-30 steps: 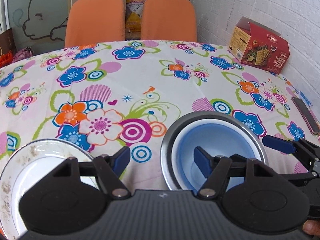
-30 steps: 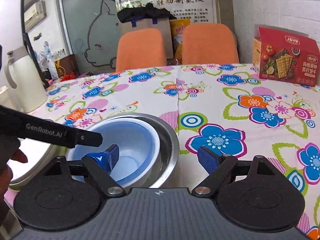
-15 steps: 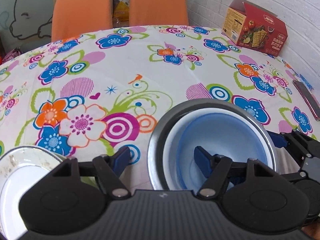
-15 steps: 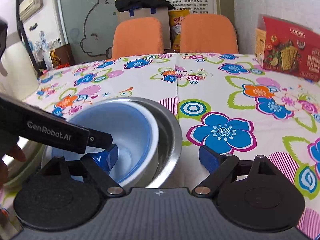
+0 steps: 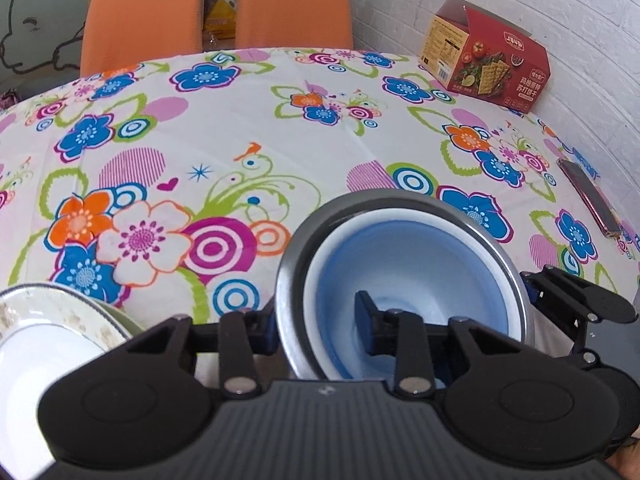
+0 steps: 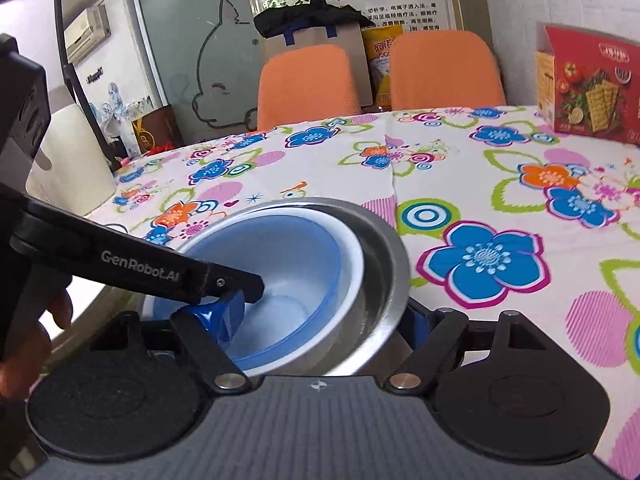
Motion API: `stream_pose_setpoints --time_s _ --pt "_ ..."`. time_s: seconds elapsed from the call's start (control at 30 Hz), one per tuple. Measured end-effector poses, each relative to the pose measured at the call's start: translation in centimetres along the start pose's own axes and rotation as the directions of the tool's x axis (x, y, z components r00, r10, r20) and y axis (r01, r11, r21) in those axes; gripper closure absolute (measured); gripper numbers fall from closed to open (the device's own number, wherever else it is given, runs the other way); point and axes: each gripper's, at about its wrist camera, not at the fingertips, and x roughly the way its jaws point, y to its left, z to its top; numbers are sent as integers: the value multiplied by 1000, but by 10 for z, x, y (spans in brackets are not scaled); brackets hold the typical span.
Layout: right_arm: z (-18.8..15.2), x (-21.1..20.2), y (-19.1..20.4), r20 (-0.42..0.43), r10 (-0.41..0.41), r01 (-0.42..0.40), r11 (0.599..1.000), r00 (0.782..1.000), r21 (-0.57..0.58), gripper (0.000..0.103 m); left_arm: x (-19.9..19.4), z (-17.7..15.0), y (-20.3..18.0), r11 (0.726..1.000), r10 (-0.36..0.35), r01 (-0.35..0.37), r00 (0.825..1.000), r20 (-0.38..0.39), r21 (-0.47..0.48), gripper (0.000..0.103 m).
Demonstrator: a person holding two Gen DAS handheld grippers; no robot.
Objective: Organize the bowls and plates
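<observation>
The outer bowl [image 5: 296, 248] looks like brushed metal, its rim throwing a dull sheen, while the bowl nested inside it [image 5: 420, 264] is smooth plastic, white at the rim and pale blue within, with a soft gloss. The plate [image 5: 48, 320] looks like glazed ceramic, shiny, with a speckled border. A printed cloth [image 5: 224, 128], matt and faintly creased, covers the bench. The left tongs [image 5: 316, 320] and right tongs [image 6: 320, 316] are matt black plastic with ribbed housings, bright metal pivot pins and glossy blue pads [image 6: 218, 316]. The cracker box [image 5: 488, 64] is printed cardboard with slight sheen.
</observation>
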Motion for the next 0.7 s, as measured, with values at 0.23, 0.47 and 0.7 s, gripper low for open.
stream_pose_setpoints --time_s 0.23,0.47,0.7 --pt "13 -16 9 31 -45 45 999 999 -9 41 -10 13 -3 998 -12 12 1000 3 -57 77" --pt "42 -42 39 139 -6 17 997 990 -76 38 -63 27 3 997 -11 20 993 118 -68 75" --pt "60 -31 100 162 157 -128 976 974 -177 37 -134 12 56 983 124 -94 973 196 -157 75"
